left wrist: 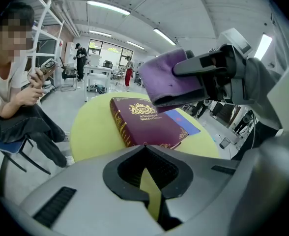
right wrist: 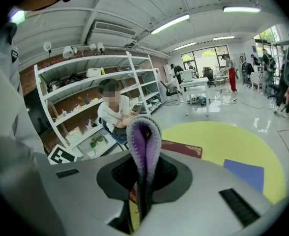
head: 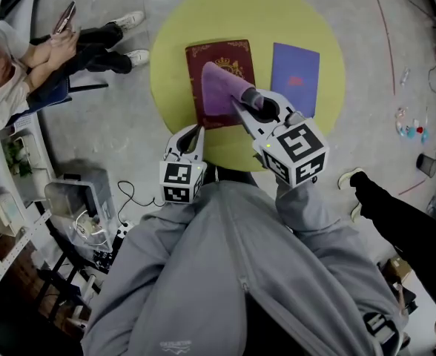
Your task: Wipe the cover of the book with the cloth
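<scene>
Over the round yellow table (head: pixel 170 65), centre leaning to 9 o'clock, lies the maroon book (head: pixel 203 54), cover up, gilt crest and corner ornaments showing. Blue booklet (head: pixel 296 76) lies flat beside it at 3 o'clock, apart from the book.

Right claw (head: pixel 245 99): jaws clamped on the purple cloth (head: pixel 219 91); the right gripper view shows a fold of it pinched and standing up between them. From the head view the cloth overlaps the middle and lower half of the cover, pointing toward 11 o'clock. The left gripper view settles the height: the cloth hangs above the cover with air under it, no contact.

Left claw (head: pixel 193 133): at the table's 7 o'clock edge, just short of the book's near end, jaws drawn together to a thin slit, nothing between them.

Status, my reading: the cloth is in my claw and over the target; wiping contact is not made at this moment. I cannot tell from the cover itself whether any part has been wiped; no dust line or smear is visible. Left to do: lower the cloth flat onto the cover and sweep it across the full face, including the far end at 12 o'clock and the spine side at 9 o'clock. The book may slide on the smooth table; my free left claw could steady the near edge
</scene>
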`<control>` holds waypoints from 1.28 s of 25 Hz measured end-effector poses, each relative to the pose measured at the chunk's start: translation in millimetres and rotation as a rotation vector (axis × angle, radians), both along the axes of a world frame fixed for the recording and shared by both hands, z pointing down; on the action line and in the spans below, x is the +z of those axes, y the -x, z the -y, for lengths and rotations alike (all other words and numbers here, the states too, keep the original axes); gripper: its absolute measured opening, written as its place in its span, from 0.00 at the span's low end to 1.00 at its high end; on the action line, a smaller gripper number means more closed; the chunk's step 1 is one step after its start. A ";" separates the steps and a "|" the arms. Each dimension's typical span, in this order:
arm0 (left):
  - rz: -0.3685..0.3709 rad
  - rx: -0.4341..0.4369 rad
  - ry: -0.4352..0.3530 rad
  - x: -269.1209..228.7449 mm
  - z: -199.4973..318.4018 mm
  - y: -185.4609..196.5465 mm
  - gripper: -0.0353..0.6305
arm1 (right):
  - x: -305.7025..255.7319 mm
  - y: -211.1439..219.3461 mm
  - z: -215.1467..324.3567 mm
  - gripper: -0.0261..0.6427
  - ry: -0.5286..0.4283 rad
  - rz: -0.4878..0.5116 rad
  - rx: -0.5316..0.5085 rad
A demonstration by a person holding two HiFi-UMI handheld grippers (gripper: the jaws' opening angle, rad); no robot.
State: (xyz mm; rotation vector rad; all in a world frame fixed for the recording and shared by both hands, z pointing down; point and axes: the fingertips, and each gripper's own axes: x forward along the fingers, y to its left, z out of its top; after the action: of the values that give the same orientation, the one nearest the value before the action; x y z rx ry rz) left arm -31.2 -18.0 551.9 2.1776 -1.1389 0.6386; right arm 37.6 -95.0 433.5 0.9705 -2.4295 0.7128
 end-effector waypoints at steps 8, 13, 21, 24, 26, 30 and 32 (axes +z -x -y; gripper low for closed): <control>0.004 -0.002 0.002 3.0 -3.0 4.3 0.08 | 30.0 70.4 -20.2 0.13 0.121 0.105 -0.120; 0.000 -0.003 -0.003 5.5 -3.7 3.5 0.08 | 58.3 79.9 -25.9 0.13 0.238 0.156 -0.112; 0.004 0.001 -0.001 5.6 -4.9 -0.2 0.08 | 98.4 70.5 -28.2 0.13 0.340 0.113 -0.083; 0.011 0.004 -0.004 7.0 -6.2 -1.3 0.08 | 104.3 65.3 -28.1 0.13 0.320 0.052 -0.099; 0.011 0.010 -0.005 6.5 -7.6 -4.2 0.08 | 106.8 59.5 -28.3 0.13 0.305 0.009 -0.107; 0.016 0.012 -0.011 6.7 -7.1 -6.8 0.08 | 111.8 47.0 -27.7 0.13 0.294 -0.039 -0.109; 0.019 0.011 -0.008 7.4 -7.2 -6.9 0.08 | 113.9 39.7 -27.5 0.13 0.294 -0.054 -0.104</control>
State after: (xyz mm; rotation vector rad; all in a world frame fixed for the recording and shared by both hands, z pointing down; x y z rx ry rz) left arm -24.3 -10.8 559.3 2.1902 -1.1413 0.6624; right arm -2.1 -67.5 547.4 0.7325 -2.2288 0.9594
